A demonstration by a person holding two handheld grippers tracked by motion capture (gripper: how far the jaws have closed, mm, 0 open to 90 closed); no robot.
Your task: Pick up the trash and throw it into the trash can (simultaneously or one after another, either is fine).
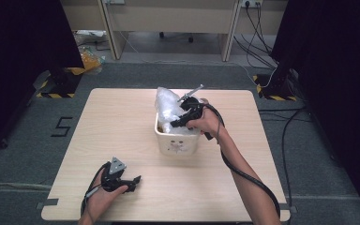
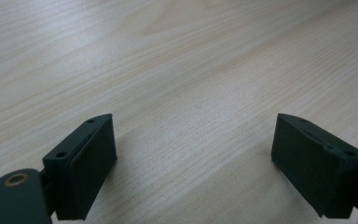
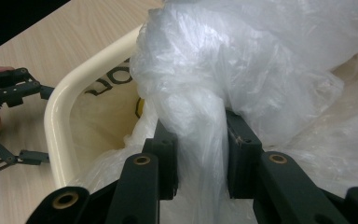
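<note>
Pale woodgrain table [image 1: 122, 122]; right gripper [image 3: 200, 154] pinching crinkly clear plastic bag [image 3: 242, 70].

Lab; black curtains [image 1: 18, 42], floor cables [image 1: 262, 51]

Pale beech-wood tabletop [image 1: 122, 131]: light tan, fine parallel grain running in faint darker streaks.
Cream plastic bin, square with rounded corners [image 1: 178, 143]: off-white walls, a small dark printed motif on the front face; in the right gripper view, black lettering on the inner wall, partly hidden.
Crumpled clear plastic bag [image 3: 242, 70]: translucent white, glossy highlights on the folds.
Left tool [image 1: 130, 182]: matt black, with a grey three-cornered plate on top; brass-coloured rivet at the joint.
Right tool [image 3: 200, 154]: matt black, brass-coloured rivets.
Floor carpet [image 1: 23, 140]: dark grey, a black "5" mark and yellow-and-black hazard stripes.
</note>
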